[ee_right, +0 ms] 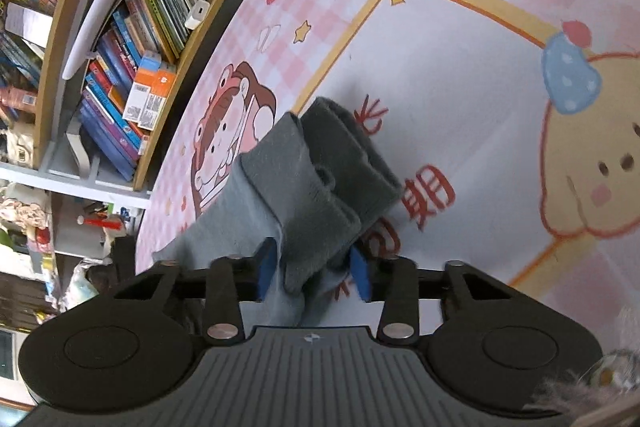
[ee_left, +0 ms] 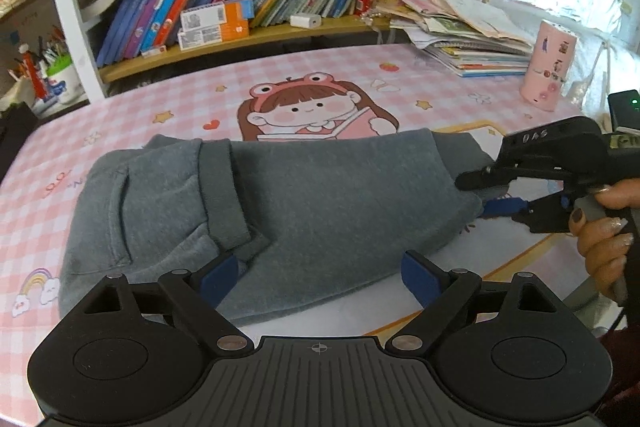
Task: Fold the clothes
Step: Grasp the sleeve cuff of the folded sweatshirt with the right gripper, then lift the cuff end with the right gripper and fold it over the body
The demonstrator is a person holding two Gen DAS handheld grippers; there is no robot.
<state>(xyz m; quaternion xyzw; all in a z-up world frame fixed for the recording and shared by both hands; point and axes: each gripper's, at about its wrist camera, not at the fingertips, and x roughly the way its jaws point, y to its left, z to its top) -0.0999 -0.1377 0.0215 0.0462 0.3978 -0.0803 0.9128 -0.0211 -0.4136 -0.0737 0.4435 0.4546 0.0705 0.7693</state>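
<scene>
Grey fleece trousers [ee_left: 304,203] lie folded on the pink checked mat [ee_left: 168,107], with a pocket and waistband toward the left. My left gripper [ee_left: 320,279] stands open at the garment's near edge, its blue pads [ee_left: 218,277] wide apart with one on either side of the cloth. In the left wrist view my right gripper [ee_left: 486,195] comes in from the right, held by a hand [ee_left: 604,227]. It is shut on the right end of the trousers [ee_right: 320,187]. In the right wrist view the right gripper [ee_right: 314,275] has bunched cuff layers between its blue pads [ee_right: 266,267].
A bookshelf [ee_left: 248,39] crowded with books runs along the far edge of the table. A heap of papers and notebooks [ee_left: 472,39] and a pink cylinder [ee_left: 548,67] stand at the back right. A pen pot [ee_left: 60,83] sits at the left.
</scene>
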